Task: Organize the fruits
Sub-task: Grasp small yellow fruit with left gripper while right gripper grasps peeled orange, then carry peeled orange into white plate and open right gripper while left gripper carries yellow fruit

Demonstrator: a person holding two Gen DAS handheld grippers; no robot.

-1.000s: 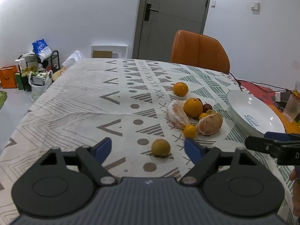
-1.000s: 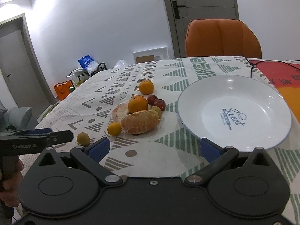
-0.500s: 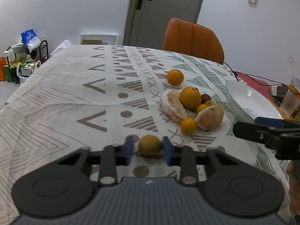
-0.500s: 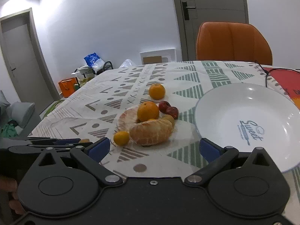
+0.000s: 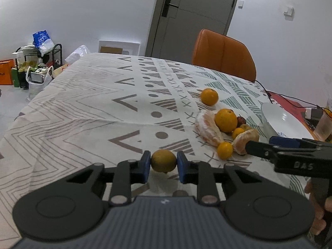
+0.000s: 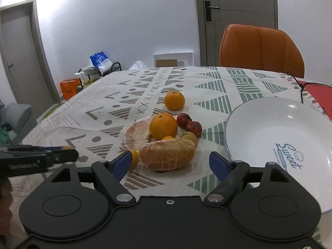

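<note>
My left gripper (image 5: 163,164) is shut on a small yellowish fruit (image 5: 163,160), held just above the patterned tablecloth. My right gripper (image 6: 171,161) is open and empty; its fingers stand either side of a peeled orange half (image 6: 167,154). Behind that lie a whole orange (image 6: 163,125), two small red fruits (image 6: 189,123), another peeled piece (image 6: 134,133) and a lone orange (image 6: 174,100). A small orange (image 5: 224,149) lies at the pile's near edge. The empty white plate (image 6: 278,137) sits right of the pile.
An orange chair (image 6: 261,50) stands at the table's far side. A black cable (image 5: 290,98) and a red mat (image 6: 319,92) lie at the far right. A plastic cup (image 5: 323,126) stands beyond the plate. The right gripper shows in the left wrist view (image 5: 290,153).
My left gripper closed on the small yellowish fruit and lifted it slightly. My right gripper moved left and forward, up to the peeled orange half, still open.
</note>
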